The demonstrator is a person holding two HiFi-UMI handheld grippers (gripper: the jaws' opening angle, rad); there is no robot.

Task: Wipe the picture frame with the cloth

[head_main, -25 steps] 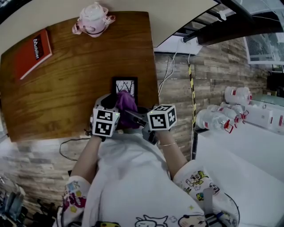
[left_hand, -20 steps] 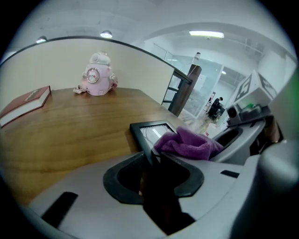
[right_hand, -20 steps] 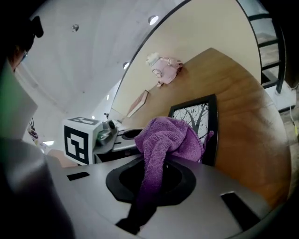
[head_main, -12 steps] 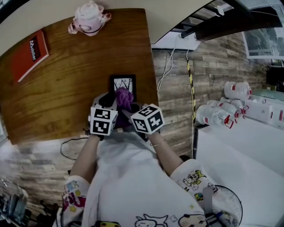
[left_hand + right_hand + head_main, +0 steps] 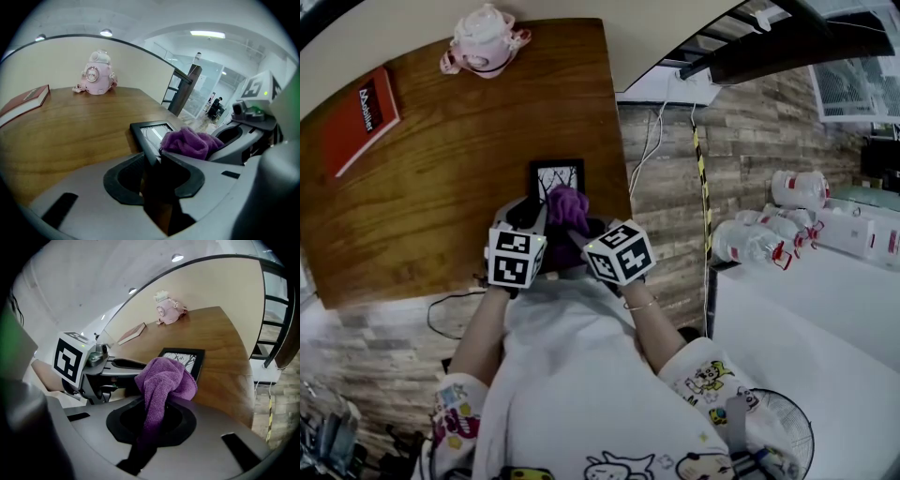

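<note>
The picture frame (image 5: 558, 176) is being gripped by left fingers (image 5: 108, 183) and wiped with the cloth (image 5: 567, 206) clamped in right fingers (image 5: 113, 426); strokes over bare glass seem needed next.

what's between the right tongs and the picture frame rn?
The purple cloth: clamped in the right tongs, it bunches up in front of the picture frame. The right gripper view shows it.
</note>
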